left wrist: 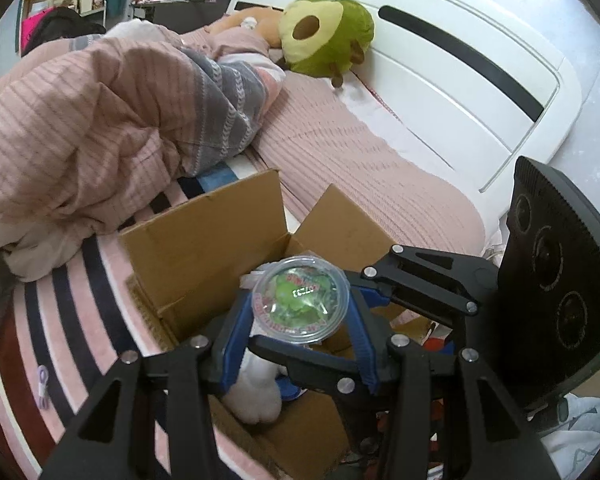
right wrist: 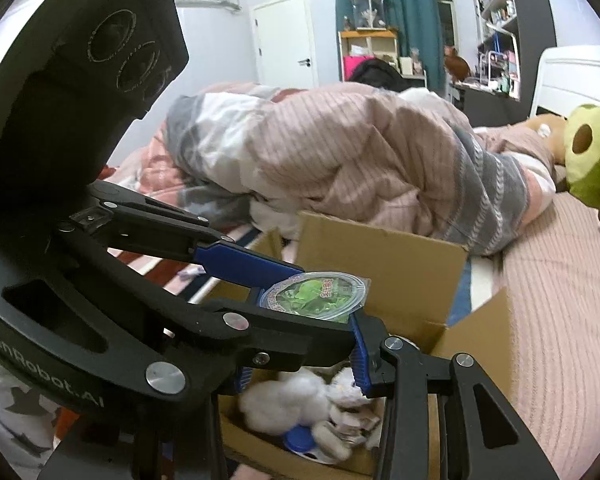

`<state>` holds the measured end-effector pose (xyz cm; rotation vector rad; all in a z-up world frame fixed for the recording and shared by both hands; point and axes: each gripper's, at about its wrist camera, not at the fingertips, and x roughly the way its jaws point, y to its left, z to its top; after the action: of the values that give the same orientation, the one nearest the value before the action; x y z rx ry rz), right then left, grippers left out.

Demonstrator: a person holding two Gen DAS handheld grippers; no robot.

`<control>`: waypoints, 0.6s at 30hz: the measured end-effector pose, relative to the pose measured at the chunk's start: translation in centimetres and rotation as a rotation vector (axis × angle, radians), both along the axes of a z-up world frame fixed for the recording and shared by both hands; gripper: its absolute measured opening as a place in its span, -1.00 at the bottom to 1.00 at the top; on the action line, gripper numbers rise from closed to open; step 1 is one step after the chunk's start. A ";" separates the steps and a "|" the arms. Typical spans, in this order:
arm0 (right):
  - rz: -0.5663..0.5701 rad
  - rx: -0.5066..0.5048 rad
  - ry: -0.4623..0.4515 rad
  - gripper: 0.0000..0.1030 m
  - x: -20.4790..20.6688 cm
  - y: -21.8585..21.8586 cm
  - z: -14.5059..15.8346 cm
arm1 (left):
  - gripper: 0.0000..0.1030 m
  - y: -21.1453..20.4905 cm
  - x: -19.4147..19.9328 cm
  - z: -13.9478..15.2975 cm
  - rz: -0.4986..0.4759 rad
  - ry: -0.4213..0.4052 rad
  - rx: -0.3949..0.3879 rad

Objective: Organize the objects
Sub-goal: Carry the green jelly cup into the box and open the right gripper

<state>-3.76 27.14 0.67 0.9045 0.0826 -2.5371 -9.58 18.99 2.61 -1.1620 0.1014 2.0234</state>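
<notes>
The left gripper (left wrist: 300,312) jaws clamp a sealed jelly cup (left wrist: 300,300) over the open cardboard box (left wrist: 204,236) on the bed (left wrist: 380,168); the cup should come lower, clear of the flaps, before release; the right gripper's (right wrist: 300,372) state cannot be told; the cup is clear plastic, its round lid printed green.

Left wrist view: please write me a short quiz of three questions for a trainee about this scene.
1. True or false: the jelly cup lies on the bottom of the cardboard box.
2. Which plush lies next to the white headboard? A avocado, B panda, C duck.
3. What white thing lies inside the box?
Key: 1 false, the left hand-held gripper holds it above the box. 2 A. 3 a white plush toy.
</notes>
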 end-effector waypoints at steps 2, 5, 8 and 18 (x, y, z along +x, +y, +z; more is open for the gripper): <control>-0.005 0.011 -0.012 -0.34 -0.2 0.2 -0.3 | -0.16 0.6 -0.3 -0.4 -0.007 -0.003 -0.014; -0.008 0.014 -0.031 -0.33 -0.6 0.5 -0.7 | -0.16 1.1 -0.5 -0.7 -0.011 -0.009 -0.028; -0.019 0.025 -0.052 -0.30 -0.9 0.8 -1.1 | 0.04 1.3 -0.8 -0.9 0.002 -0.017 -0.041; -0.049 0.068 -0.054 0.29 -0.7 1.0 -0.9 | 0.50 -0.8 0.0 0.7 0.062 0.036 -0.017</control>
<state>-4.42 28.10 -0.23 1.0122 0.1322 -2.5664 -9.57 18.19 3.35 -1.1522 0.1016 2.1017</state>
